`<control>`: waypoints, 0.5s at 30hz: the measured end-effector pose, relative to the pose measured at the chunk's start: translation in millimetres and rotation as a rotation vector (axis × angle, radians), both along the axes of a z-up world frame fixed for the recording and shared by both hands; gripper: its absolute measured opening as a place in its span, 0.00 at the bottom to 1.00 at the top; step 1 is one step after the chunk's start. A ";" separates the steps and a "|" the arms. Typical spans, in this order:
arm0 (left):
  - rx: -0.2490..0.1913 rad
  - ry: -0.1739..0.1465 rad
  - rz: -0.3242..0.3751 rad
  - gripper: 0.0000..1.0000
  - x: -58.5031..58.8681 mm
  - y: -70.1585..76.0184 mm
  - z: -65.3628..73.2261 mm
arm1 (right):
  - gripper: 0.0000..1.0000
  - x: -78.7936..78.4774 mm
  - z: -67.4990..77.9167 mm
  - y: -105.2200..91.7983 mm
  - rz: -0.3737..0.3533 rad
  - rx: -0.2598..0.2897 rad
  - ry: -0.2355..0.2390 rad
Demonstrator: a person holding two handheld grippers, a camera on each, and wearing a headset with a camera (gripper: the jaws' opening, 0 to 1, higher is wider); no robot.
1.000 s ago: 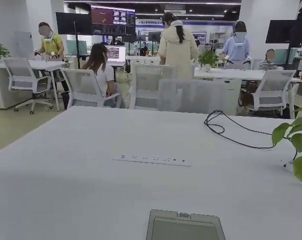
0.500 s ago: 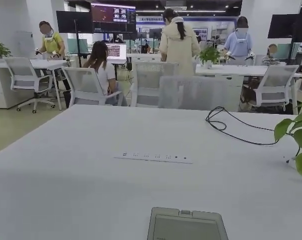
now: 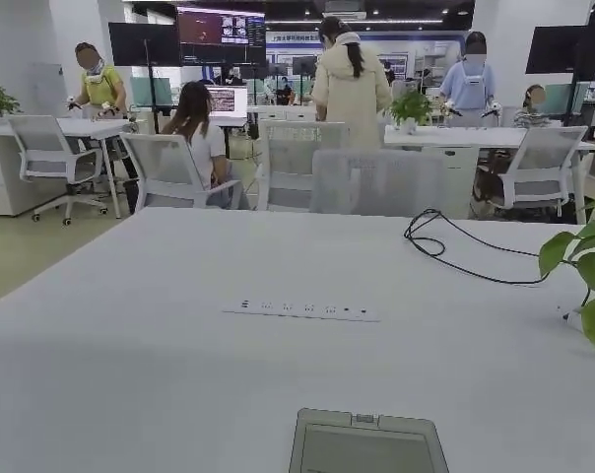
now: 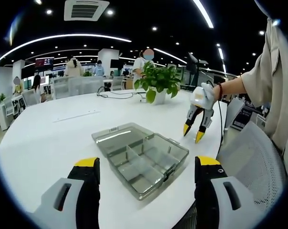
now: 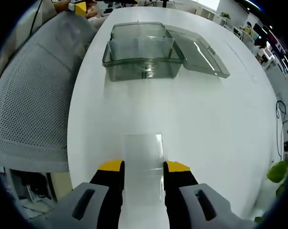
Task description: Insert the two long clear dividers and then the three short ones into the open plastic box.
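The work stood at an inserting step. The right gripper point(image 5: 143, 166) appeared to have a flat clear divider point(image 5: 143, 148) pinched between its yellow-tipped jaws. The jaws were closed only as far as the sheet's width allowed and pressed on its two side edges, and the sheet reached forward past the tips. Whether it was a long piece or a short one could not be told. The open plastic box point(image 5: 139, 69) lay well apart from it on the far side of the white table point(image 5: 149, 109), and in the right gripper view its lid point(image 5: 199, 47) lay folded flat to the right of it. Partition lines showed faintly inside the box, but how many dividers were already seated could not be judged. In the left gripper view the right gripper point(image 4: 192, 134) hung above the table off to the right of the box, apart from it, tips pointing down. The left gripper point(image 4: 147, 161) had its jaws spread wide, with nothing between them and touching nothing, and faced the box from the near side. The next move would probably call for carrying the divider over the box, turning it on edge, lining it up with the wall slots and pressing it straight down. The free gripper might need to steady the box, since so light a tray could slide.
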State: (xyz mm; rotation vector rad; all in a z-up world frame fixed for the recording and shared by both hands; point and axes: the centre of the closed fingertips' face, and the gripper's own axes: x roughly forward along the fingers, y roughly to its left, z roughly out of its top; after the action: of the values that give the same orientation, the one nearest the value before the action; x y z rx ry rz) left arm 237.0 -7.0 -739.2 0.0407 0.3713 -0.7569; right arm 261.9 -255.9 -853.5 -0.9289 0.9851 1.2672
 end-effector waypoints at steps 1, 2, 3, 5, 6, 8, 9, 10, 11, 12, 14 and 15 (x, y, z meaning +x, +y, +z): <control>0.001 0.000 0.000 0.82 0.0 0.0 0.6 | 0.34 0.4 0.0 -0.1 -0.010 -0.002 0.004; 0.001 -0.001 0.002 0.82 0.0 0.0 1.3 | 0.34 0.6 0.0 0.1 -0.010 -0.002 0.004; -0.001 -0.003 0.001 0.82 -0.5 -0.9 3.3 | 0.33 0.5 0.1 0.1 -0.010 -0.004 0.004; -0.003 -0.009 -0.002 0.82 -1.6 -3.0 6.0 | 0.33 0.3 0.2 -0.1 -0.007 -0.003 0.002; -0.001 -0.011 -0.005 0.82 -2.0 -3.9 6.6 | 0.33 0.4 0.2 -0.3 -0.008 -0.002 0.001; 0.008 -0.016 -0.012 0.81 -3.1 -5.8 8.3 | 0.33 0.5 0.4 -0.5 -0.010 0.001 0.000; 0.014 -0.020 -0.016 0.81 -3.5 -6.4 9.2 | 0.32 0.4 0.6 -0.5 -0.012 0.002 0.000; 0.016 -0.022 -0.019 0.81 -3.7 -6.8 9.8 | 0.32 0.4 0.6 -0.3 -0.013 0.002 -0.001; 0.018 -0.024 -0.022 0.81 -4.0 -7.2 10.4 | 0.32 0.3 0.8 -0.2 -0.013 0.002 -0.002; 0.023 -0.025 -0.024 0.82 -4.0 -7.2 10.4 | 0.32 0.3 1.1 -0.2 -0.013 0.002 -0.006; 0.033 -0.027 -0.028 0.81 -4.5 -7.3 10.4 | 0.32 2.0 2.0 -0.5 -0.017 0.000 -0.021; 0.033 -0.027 -0.029 0.81 -4.7 -7.5 10.5 | 0.32 3.4 2.8 -0.6 -0.019 0.000 -0.030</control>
State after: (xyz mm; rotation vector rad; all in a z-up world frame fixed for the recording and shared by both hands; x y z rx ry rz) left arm 232.4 -14.5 -728.7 0.0873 0.3584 -0.7783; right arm 265.3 -256.5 -850.6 -0.9340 0.9690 1.2340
